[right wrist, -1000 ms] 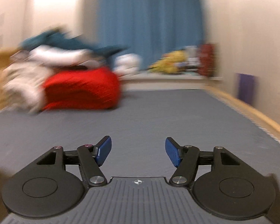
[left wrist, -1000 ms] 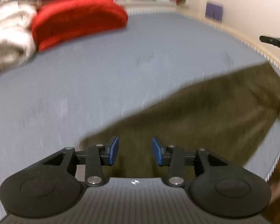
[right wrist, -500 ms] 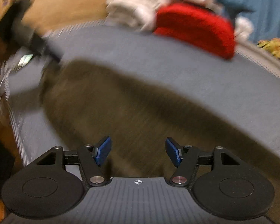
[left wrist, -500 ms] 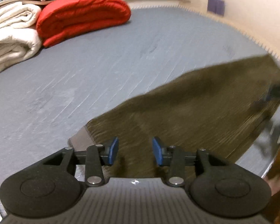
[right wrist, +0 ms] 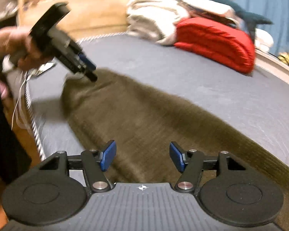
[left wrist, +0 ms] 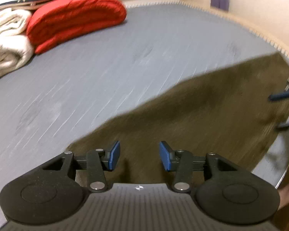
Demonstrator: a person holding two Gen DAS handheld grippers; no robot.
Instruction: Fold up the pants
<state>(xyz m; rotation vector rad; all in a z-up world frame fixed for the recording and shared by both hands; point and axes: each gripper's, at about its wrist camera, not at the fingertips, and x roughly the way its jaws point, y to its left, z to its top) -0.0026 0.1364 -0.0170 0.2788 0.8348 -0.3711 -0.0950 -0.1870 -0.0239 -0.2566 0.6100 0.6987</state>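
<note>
Olive-brown pants (left wrist: 202,119) spread flat and lengthwise across the near part of a grey bed (left wrist: 106,73), one end close to the bed's piped edge.

Left tool (left wrist: 138,155) low over the pants, blue pads (left wrist: 113,155) held well apart with cloth showing in the gap; nothing gripped, and contact with the fabric not certain from this angle. From the right wrist camera, the same left tool (right wrist: 86,69) seen in a hand (right wrist: 15,48), nose tilted down, tip just above or at the far end of the pants (right wrist: 144,119); blurred, so touching or not cannot be told.

Right tool (right wrist: 142,157) likewise wide open, pads (right wrist: 107,156) apart over the middle of the pants, empty. Visible at the right margin of the left wrist view only as a blurred blue pad (left wrist: 281,95) above the cloth.

Folded red blanket (left wrist: 75,17) and cream bedding (left wrist: 7,44) stacked at the far side of the bed, well apart from the pants. Blue curtain (right wrist: 269,5) behind them.
</note>
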